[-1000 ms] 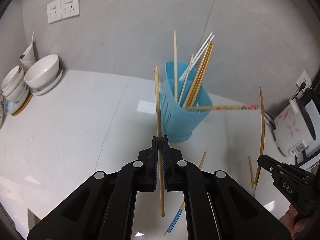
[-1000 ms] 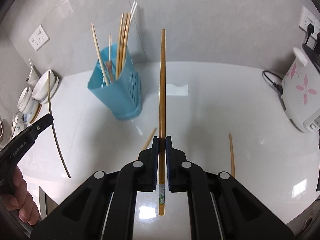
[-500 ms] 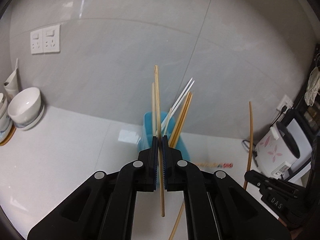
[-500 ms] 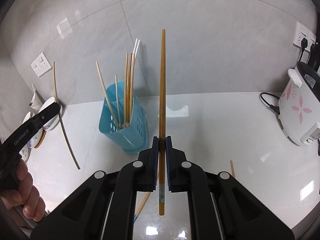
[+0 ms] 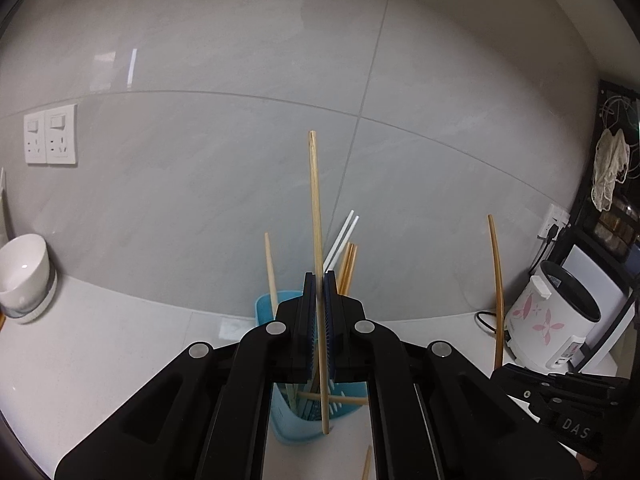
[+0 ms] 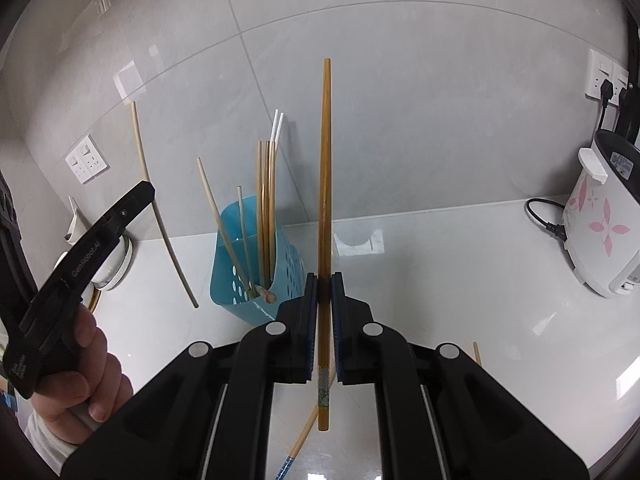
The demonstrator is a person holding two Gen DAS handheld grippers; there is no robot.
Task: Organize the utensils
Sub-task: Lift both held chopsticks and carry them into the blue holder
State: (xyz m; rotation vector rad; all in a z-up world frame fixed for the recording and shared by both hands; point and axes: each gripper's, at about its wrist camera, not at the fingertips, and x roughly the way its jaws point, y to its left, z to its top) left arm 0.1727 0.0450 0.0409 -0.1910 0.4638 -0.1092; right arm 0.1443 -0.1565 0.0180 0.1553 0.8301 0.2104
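The white counter [image 6: 440, 280] runs back to a grey tiled wall, with a rice cooker [image 6: 600, 236] at my right and a white bowl [image 5: 24, 276] at my left. Near the middle stands the blue utensil holder [image 6: 228, 280], upright, already carrying several chopsticks that lean against its rim so they stay gathered. My left gripper [image 5: 319, 332] is clamped tight on a pale wooden chopstick [image 5: 315, 208], held nearly vertical with its lower end right over the holder's mouth, which I judge is the pose for dropping it in. My right gripper [image 6: 325, 328] is likewise closed hard on a darker brown chopstick [image 6: 325, 152], upright and waiting beside the holder. Two loose chopsticks [image 6: 304, 436] lie on the counter near me. Compared with a second ago, my left gripper has risen and come in over the holder, which then stood well ahead of it.
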